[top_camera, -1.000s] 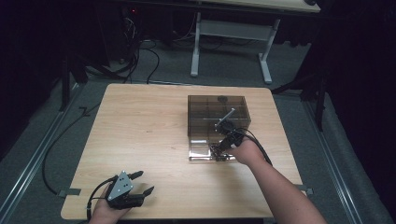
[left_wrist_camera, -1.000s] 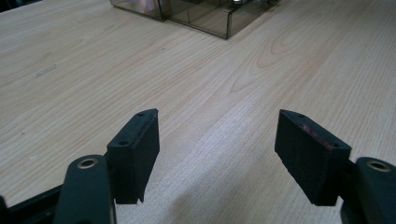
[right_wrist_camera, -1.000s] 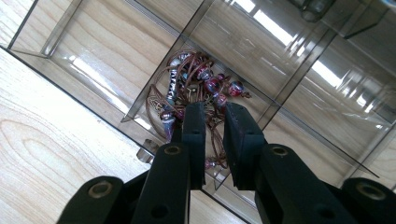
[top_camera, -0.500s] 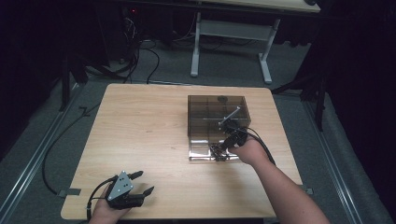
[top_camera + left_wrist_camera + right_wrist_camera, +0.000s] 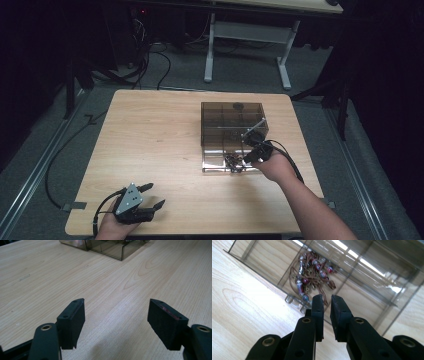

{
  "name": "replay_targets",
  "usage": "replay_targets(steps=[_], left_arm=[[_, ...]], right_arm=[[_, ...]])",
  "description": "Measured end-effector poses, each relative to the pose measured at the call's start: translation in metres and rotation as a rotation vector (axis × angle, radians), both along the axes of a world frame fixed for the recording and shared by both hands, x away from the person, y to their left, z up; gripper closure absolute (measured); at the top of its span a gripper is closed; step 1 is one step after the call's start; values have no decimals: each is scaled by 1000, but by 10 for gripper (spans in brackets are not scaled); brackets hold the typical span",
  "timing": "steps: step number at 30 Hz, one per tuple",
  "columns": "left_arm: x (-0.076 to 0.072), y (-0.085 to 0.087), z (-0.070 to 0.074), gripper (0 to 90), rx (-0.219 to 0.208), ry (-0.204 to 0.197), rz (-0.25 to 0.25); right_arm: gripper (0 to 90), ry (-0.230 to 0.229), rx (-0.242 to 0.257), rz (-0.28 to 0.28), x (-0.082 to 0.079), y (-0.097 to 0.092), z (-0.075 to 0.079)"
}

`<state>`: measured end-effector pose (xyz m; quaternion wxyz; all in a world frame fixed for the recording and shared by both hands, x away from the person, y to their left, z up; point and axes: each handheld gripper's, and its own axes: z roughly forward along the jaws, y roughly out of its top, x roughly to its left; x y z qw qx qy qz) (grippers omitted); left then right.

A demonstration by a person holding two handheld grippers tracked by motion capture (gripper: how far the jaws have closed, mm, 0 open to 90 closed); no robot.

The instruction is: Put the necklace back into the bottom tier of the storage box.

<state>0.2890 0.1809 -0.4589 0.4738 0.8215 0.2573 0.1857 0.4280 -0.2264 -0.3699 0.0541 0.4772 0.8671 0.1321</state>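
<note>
Drawn slightly back from the beaded cord bundle [image 5: 313,275] just ahead, the right tool [image 5: 326,298] is being narrowed, nearly closed and gripping nothing.

On one pale wooden table [image 5: 150,150] there were two black two-jaw grippers [image 5: 146,196] [image 5: 239,161], one smoky clear plastic compartment box [image 5: 232,117], and one tangled brown cord bracelet with red and silver beads [image 5: 312,275] just ahead of the near-closed jaws.

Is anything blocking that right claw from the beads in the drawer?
Nothing visible does. The right gripper hangs just above the beads, which lie uncovered in the pulled-out drawer; its jaws are nearly shut with nothing between them.
</note>
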Motion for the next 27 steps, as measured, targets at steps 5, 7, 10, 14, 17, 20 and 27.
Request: replay_targets(steps=[5, 7, 10, 14, 17, 20, 27], left_arm=[[0, 0, 0, 308, 0, 0, -3], [0, 0, 0, 309, 0, 1, -5], [0, 0, 0, 312, -3, 3, -4], [0, 0, 0, 311, 0, 2, -4], [0, 0, 0, 311, -1, -1, -3], [0, 0, 0, 310, 0, -4, -3], [0, 0, 0, 309, 0, -2, -2]], right_arm=[[800, -11, -14, -6, -13, -10, 0], [772, -15, -5, -9, -18, -15, 0], [741, -22, -9, -8, -25, -20, -1], [736, -26, 10, -29, -34, -27, -2], [728, -23, 17, -38, -40, -32, -6], [723, -17, 32, -46, -45, -38, -10], [712, 3, 39, -62, -52, -46, -23]])
